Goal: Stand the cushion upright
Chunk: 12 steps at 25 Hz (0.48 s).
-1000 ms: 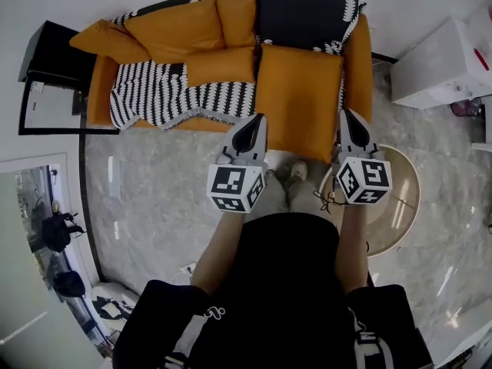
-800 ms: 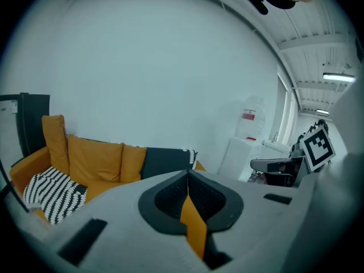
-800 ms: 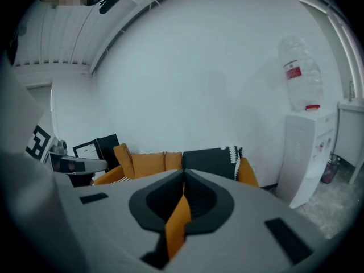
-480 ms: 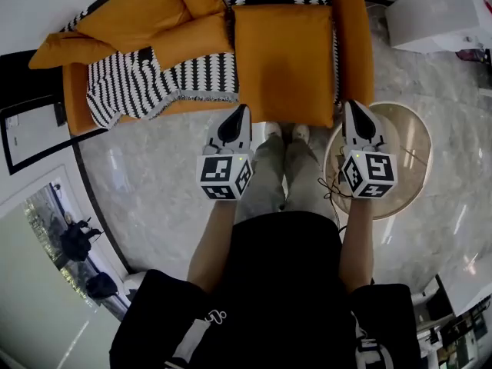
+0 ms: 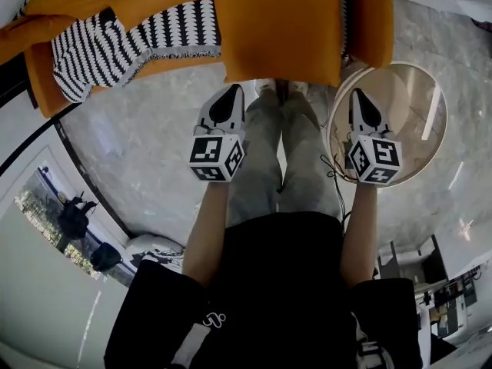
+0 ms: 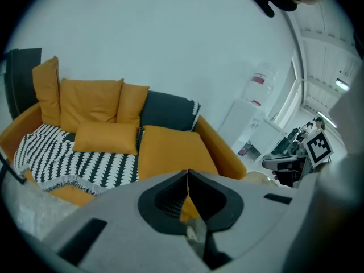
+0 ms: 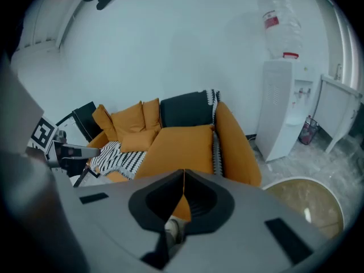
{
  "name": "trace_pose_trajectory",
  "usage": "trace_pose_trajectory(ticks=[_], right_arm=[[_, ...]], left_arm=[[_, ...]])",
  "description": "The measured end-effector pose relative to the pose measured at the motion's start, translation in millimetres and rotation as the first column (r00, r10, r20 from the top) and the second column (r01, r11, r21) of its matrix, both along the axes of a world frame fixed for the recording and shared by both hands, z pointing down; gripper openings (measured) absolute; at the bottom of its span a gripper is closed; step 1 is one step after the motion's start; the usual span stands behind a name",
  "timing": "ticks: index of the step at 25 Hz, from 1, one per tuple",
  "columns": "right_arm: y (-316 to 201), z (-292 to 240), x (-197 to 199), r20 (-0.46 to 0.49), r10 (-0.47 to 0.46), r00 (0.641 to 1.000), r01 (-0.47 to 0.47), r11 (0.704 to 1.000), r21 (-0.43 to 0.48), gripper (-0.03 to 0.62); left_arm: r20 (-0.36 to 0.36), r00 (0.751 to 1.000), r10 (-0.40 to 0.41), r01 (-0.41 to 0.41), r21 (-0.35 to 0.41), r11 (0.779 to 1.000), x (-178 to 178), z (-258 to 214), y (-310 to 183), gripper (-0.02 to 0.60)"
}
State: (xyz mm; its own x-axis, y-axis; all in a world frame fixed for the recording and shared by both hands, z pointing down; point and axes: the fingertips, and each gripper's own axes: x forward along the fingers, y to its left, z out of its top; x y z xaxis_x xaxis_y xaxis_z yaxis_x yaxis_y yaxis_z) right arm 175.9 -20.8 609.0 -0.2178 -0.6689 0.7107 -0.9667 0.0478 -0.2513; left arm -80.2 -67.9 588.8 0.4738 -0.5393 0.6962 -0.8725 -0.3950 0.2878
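Orange cushion [image 5: 277, 25] lies flat on the sofa [image 5: 377, 21] — left gripper [image 5: 232, 89], right gripper [image 5: 358, 93] near its edge.

We looked from the head camera steeply down past the person's legs [image 5: 284, 152], close above the left hand-held gripper [image 5: 230, 91] and the right hand-held gripper [image 5: 358, 93], and caught only the front of the sofa [image 5: 373, 21] along the top edge. Each gripper camera rode low behind its own jaws and faced forward across the room, taking in the whole sofa and the wall [image 6: 170, 50] behind it. All three views shared the large seat cushion [image 5: 277, 29]. The two gripper views also shared what seemed to be a water dispenser [image 6: 250, 110], which looked smaller in the left one.
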Motion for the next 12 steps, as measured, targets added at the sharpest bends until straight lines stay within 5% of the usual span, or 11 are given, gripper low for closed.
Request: trace_pose_trajectory(ticks=[4,8,12], right_arm=[[21.7,45.2,-1.0,-0.011,-0.026,1.000,0.026,0.997,-0.078,0.012],[35.6,87.5,-6.1,-0.018,-0.012,1.000,0.009,0.988,-0.156,0.012],[49.8,135.6,-7.7,-0.062,-0.007,0.998,-0.008,0.970,-0.242,0.012]], left_arm=[[0.062,0.998,-0.008,0.012,-0.064,0.998,-17.6,45.4,16.0,0.011],[0.206,0.976,-0.070,0.090,-0.089,0.992,-61.6,85.7,23.1,0.011],[0.272,0.962,-0.033,0.080,-0.163,0.983,-78.5,137.9,39.9,0.012]])
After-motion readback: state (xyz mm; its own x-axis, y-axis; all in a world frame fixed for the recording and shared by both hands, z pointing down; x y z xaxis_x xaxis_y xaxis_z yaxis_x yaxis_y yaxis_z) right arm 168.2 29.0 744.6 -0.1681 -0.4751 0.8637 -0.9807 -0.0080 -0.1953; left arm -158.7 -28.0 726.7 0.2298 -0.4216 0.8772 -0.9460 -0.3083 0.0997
